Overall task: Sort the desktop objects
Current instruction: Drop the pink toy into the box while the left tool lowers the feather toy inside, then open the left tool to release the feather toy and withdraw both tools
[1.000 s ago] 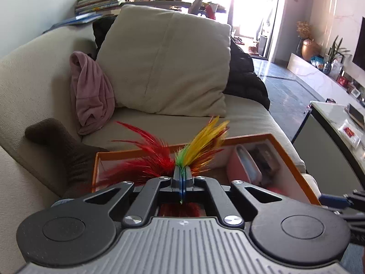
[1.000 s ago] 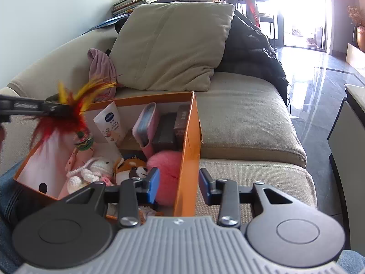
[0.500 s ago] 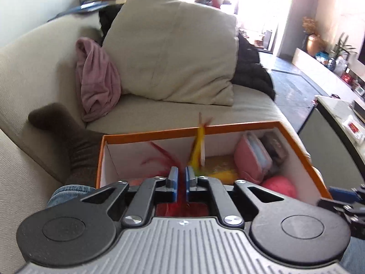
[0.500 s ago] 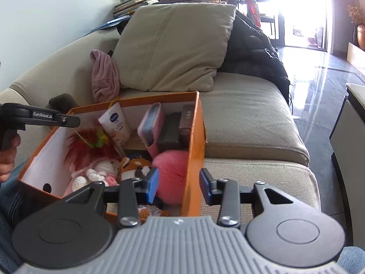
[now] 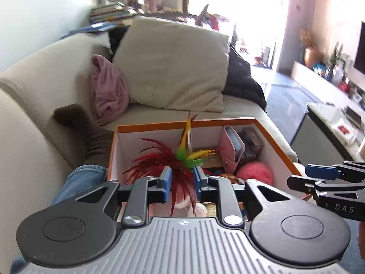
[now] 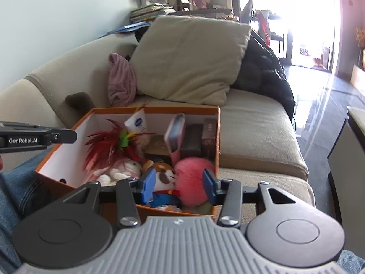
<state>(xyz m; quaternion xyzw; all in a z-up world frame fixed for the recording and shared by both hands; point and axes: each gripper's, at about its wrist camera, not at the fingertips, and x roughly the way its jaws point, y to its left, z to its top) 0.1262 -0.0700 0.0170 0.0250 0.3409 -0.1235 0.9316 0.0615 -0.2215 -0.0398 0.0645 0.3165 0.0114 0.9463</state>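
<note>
With the feather toy (image 5: 182,159) dropped in the orange box (image 5: 276,146) just ahead of and below the left claw (image 5: 181,180), whose jaws have just been opening and pinch nothing, back off straight, clear of its springy red, green and yellow plumes.

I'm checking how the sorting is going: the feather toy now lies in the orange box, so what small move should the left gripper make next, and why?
Probably lift the left gripper back and clear of the orange box. Its jaws have just been opening, and the feather toy lies loose in the box on the plush toys, no pads pressing it. Its red feathers still show between the fingers, so pull away gently.
</note>
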